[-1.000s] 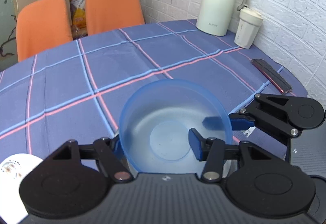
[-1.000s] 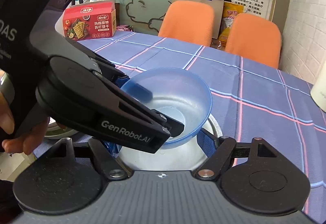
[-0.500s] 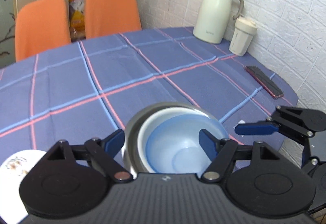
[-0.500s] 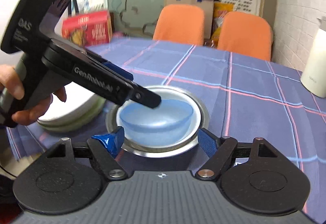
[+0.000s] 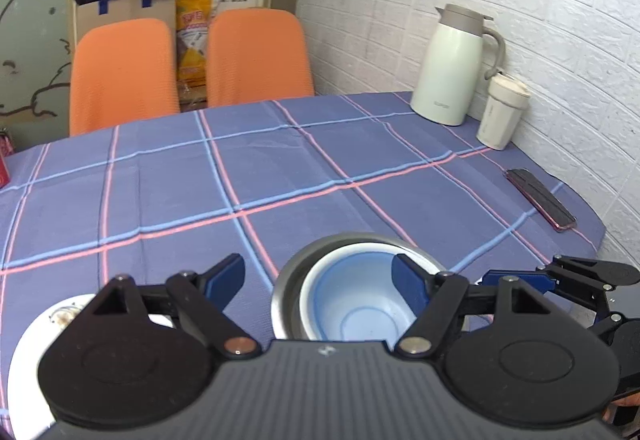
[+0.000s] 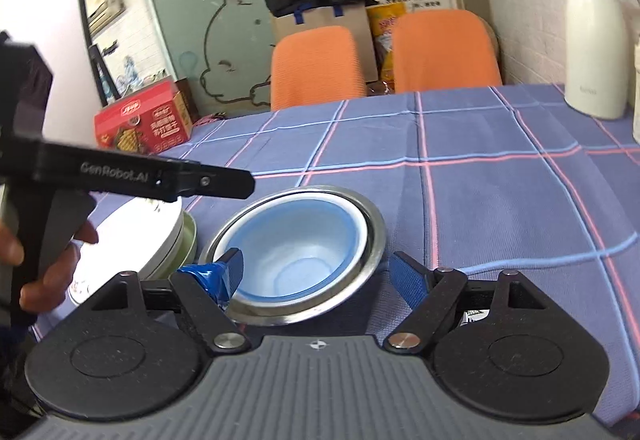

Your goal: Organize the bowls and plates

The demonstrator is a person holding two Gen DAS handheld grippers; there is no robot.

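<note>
Sitting nested in metal bowl [image 5: 288, 280], blue bowl [image 5: 352, 304], below open left gripper [image 5: 320, 280]

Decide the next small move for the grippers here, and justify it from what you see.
Probably pull both grippers back: the blue bowl already sits nested in the white bowl and steel bowl, and the left gripper and right gripper are open, holding nothing.

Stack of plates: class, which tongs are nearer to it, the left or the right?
Left. The left tongs hover just above the edge of the stack of plates. The right tongs are further off, open around the nested bowls beside it.
</note>
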